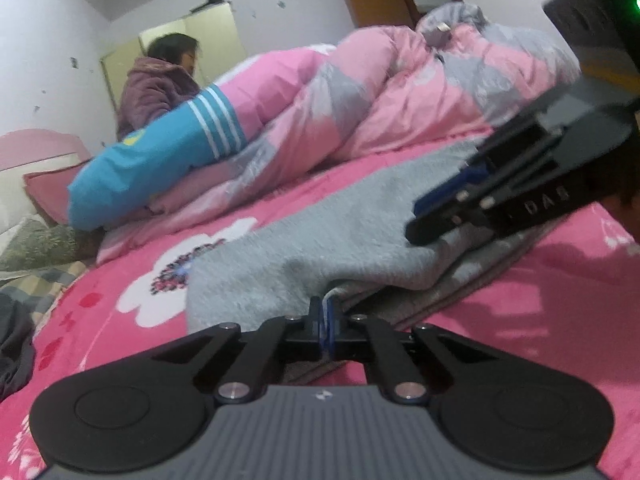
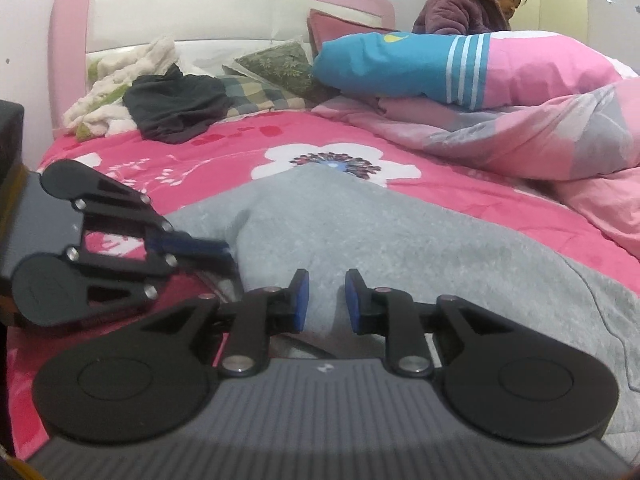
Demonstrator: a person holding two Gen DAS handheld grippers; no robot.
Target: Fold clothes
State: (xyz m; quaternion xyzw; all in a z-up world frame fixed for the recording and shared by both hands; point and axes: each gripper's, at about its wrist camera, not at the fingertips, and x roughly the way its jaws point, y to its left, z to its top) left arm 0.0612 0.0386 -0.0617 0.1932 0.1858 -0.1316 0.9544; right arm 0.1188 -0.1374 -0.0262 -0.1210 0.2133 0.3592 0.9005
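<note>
Left gripper (image 1: 325,314) is clenched on the near edge of the grey garment (image 1: 320,232), blue pads pressed together with a fold of fabric pinched between them; the same clamp is seen side-on in the right wrist view (image 2: 218,254). Right gripper (image 2: 323,300) is held with its jaws parted, pads (image 2: 302,300) either side of a low ridge of grey cloth, not seen to be pressing on it. In the left view the right gripper (image 1: 420,224) is seen resting low on the garment's far side.

Garment is laid flat across the pink floral sheet (image 2: 248,148), near the bed's foot, well apart from the rumpled quilt (image 1: 380,92) and the blue pillow (image 2: 392,60). Darker clothes (image 2: 176,108) are heaped by the headboard (image 2: 72,20), untouched. A person in a purple coat (image 2: 460,4) is seen beyond the bed, not involved.

Judged: the edge is pinned on one side so the cloth stays taut while the other side is gripped; the fold itself looks not yet made. Both grippers are kept low, likely so a thin layer alone is picked up and the sheet is not caught.
</note>
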